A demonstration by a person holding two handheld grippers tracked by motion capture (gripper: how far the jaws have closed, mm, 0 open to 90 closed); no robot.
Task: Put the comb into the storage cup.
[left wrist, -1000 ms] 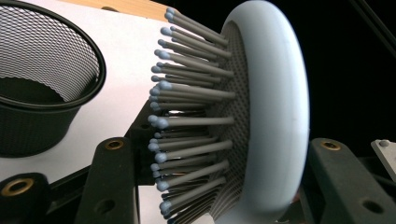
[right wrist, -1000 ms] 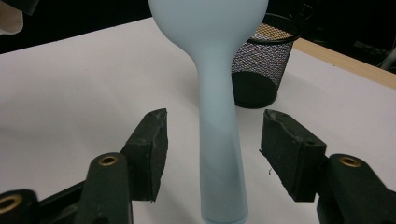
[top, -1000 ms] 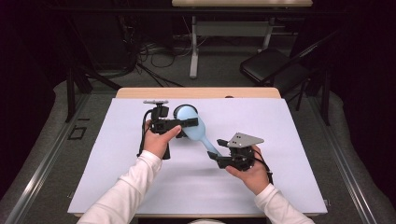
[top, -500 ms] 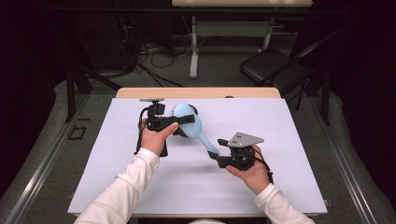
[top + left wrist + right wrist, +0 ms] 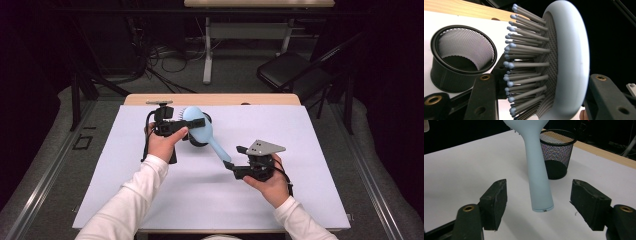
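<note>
The blue hairbrush [image 5: 200, 129] hung mid-frame, head clamped in the left gripper [image 5: 186, 125], handle end between the right gripper [image 5: 233, 161] jaws, which had just been opening and stood clear of it. Handover done, I'd say; next, lowering it handle-first into the mesh cup [image 5: 557, 152] behind.

A dim lab or recording studio: a wooden counter [image 5: 215, 99] covered by a white sheet [image 5: 300, 170] stands on grey carpet, with loose cables [image 5: 155, 62] on the floor behind, a second table's legs [image 5: 207, 55], a black folding chair [image 5: 290, 70], and dark surroundings.
</note>
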